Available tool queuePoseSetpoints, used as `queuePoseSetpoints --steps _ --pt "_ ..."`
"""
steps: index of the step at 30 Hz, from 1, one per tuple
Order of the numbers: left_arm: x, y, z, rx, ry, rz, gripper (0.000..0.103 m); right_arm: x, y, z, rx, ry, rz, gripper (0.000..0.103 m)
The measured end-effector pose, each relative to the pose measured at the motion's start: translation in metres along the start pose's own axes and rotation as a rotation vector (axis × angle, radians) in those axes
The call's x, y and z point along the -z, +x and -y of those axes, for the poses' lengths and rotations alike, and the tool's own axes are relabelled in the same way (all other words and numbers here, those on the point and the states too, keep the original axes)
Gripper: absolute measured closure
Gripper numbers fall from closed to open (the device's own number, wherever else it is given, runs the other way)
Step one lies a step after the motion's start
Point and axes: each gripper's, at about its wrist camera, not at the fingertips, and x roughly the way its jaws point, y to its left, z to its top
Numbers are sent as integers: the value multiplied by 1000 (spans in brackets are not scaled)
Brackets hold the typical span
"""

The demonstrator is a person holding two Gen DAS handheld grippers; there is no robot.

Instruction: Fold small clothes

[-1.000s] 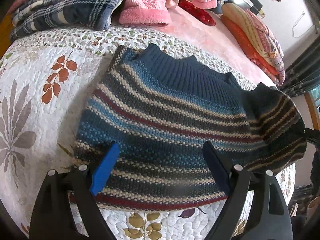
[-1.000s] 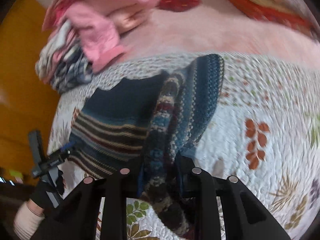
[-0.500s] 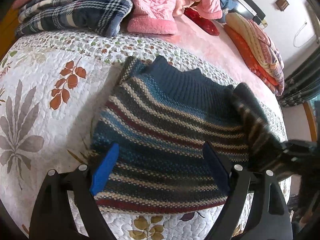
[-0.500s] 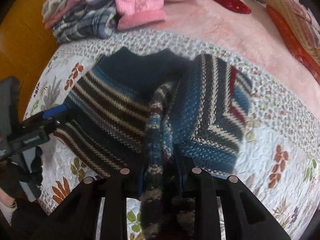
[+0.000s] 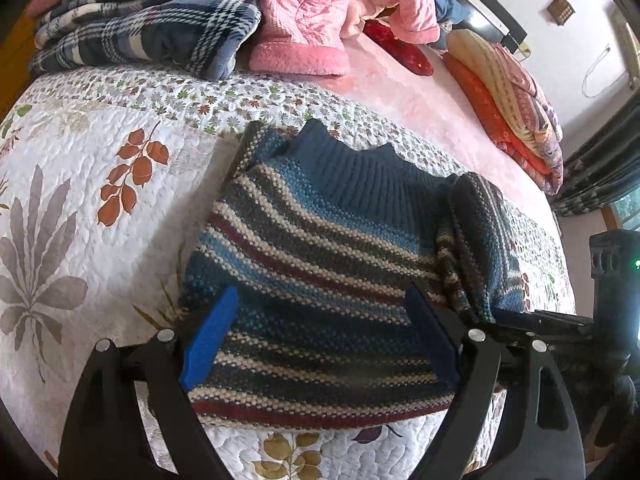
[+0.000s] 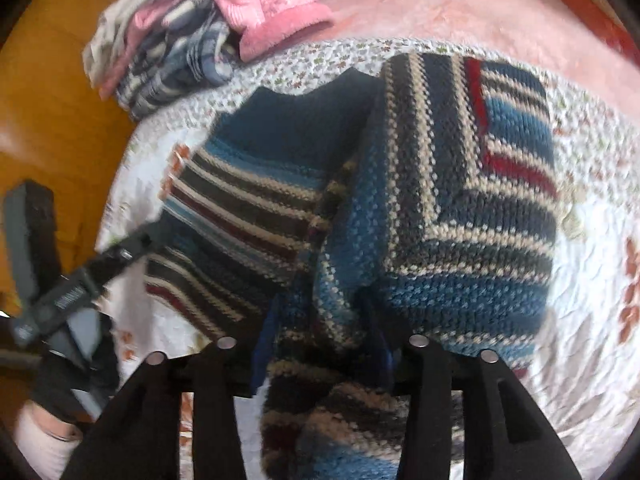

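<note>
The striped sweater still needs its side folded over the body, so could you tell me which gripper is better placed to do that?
Right. The right gripper is already shut on the striped sweater, its side lifted; the left gripper hovers open.

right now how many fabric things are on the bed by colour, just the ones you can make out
striped blue: 1, the sweater, its side pinched in the right claw
plaid navy: 1, the blanket
pink: 1, the jacket
orange and cream: 1, the folded quilt
red: 1, the cushion
total: 5
</note>
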Motion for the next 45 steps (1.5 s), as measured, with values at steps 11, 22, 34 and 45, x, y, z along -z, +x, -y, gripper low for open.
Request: queuePoseSetpoints --steps 11,22,34,45 --pt "-2 -2 10 70 -1 -16 18 13 -79 64 -315 278 119 50" --pt "10 15 56 219 27 -100 15 59 -59 135 -153 374 65 48" --pt "8 74 80 365 -179 -148 14 49 -79 159 -127 397 118 48" --pt "-5 107 141 354 -128 -207 14 48 -85 169 -177 443 124 48"
